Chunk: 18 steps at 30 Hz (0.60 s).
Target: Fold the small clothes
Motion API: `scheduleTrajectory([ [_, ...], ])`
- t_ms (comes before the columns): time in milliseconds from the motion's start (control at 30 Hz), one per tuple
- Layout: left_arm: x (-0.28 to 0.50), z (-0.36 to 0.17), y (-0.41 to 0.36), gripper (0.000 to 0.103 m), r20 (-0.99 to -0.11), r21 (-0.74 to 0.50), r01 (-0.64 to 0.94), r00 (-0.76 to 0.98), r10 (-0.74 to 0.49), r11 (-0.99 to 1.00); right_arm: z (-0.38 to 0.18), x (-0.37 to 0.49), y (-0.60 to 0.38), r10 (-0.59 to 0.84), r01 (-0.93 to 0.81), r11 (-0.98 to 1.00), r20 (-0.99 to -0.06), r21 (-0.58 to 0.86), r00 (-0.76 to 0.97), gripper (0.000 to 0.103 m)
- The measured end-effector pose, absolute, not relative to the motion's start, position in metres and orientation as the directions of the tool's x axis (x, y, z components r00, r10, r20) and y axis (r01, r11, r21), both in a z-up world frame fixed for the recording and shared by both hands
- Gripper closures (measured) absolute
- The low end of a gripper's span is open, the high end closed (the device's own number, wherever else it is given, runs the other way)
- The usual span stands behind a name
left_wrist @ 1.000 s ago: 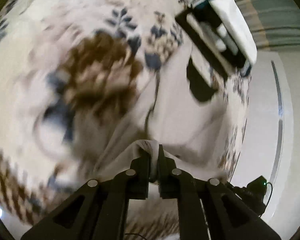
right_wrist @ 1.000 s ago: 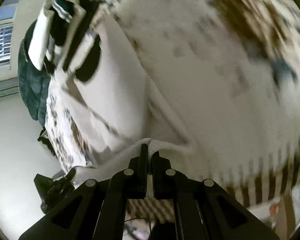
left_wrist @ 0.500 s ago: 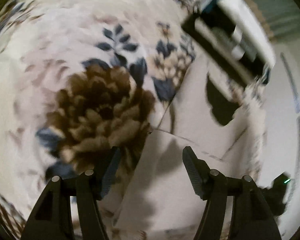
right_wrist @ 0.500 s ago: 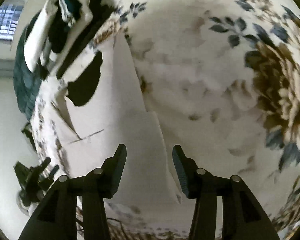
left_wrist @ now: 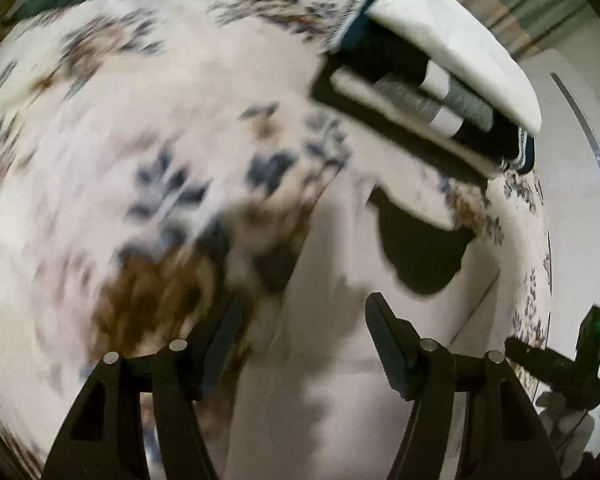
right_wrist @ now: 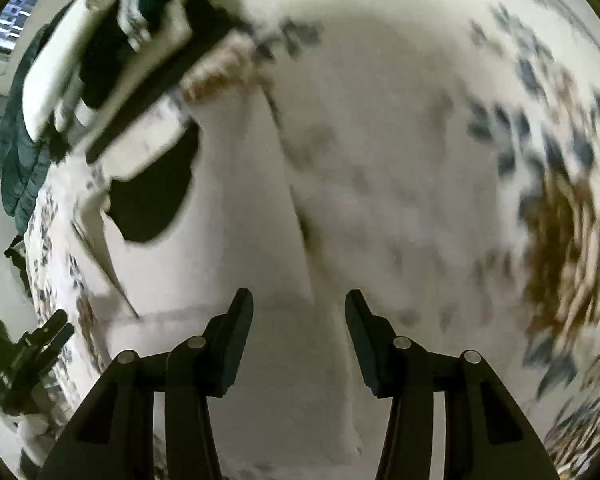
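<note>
Left tongs: your left gripper (left_wrist: 304, 340) stands wide, nothing between its black fingers, hovering over the near part of the pale white folded garment (left_wrist: 340, 380).
Right tongs: your right gripper (right_wrist: 299, 334) is spread wide too, empty, over the same garment (right_wrist: 240, 260).
Task's thing: the garment lies flat on the floral bedspread (left_wrist: 140, 140), with a black curved patch (left_wrist: 420, 248) on its far part; the blur leaves you unable to tell whether that is print or a separate cloth.
Container: a black open-topped tray (left_wrist: 380, 116) sits beyond the garment on the bedspread. In it you have rolled and folded small clothes, grey, white and black (left_wrist: 448, 100), with a white folded cloth (left_wrist: 460, 40) along its far side.
Surface: cream bedspread with navy leaves and brown flowers, smeared by motion in both views.
Room: pale floor at the bed's edge (left_wrist: 572, 200).
Left view only: a black device with a green light (left_wrist: 592, 328) beside the bed.
Right view only: a window (right_wrist: 8, 24), a dark green quilted cover (right_wrist: 20, 160) at the bed's far end, and a black clamp-like object (right_wrist: 24, 352) off the bed's edge.
</note>
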<state>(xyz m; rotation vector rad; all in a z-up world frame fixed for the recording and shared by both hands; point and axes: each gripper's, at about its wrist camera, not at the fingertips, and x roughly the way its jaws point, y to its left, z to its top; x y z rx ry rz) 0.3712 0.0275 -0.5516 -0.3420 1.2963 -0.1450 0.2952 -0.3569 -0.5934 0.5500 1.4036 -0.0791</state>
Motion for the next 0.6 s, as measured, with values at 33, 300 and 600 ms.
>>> scheduleTrajectory([
  [33,0.387,-0.555,0.021,0.04,-0.921,-0.313,-0.069,0.267,-0.285,0.947,-0.594,0.311,-0.355,0.257,0.362,0.879,-0.948,0.31,0.187,0.053],
  [300,0.486,-0.622,-0.066,0.052,-0.979,-0.08,0.283,0.158,-0.129,0.956,-0.619,0.442,-0.327,0.062,0.19,0.978,-0.988,0.089,0.145,0.048],
  [600,0.463,-0.583,-0.043,0.098,-0.933,-0.235,0.279,0.202,-0.296,0.931,-0.625,0.464,-0.302,0.087,0.084,0.991,-0.986,0.1,0.146,0.097],
])
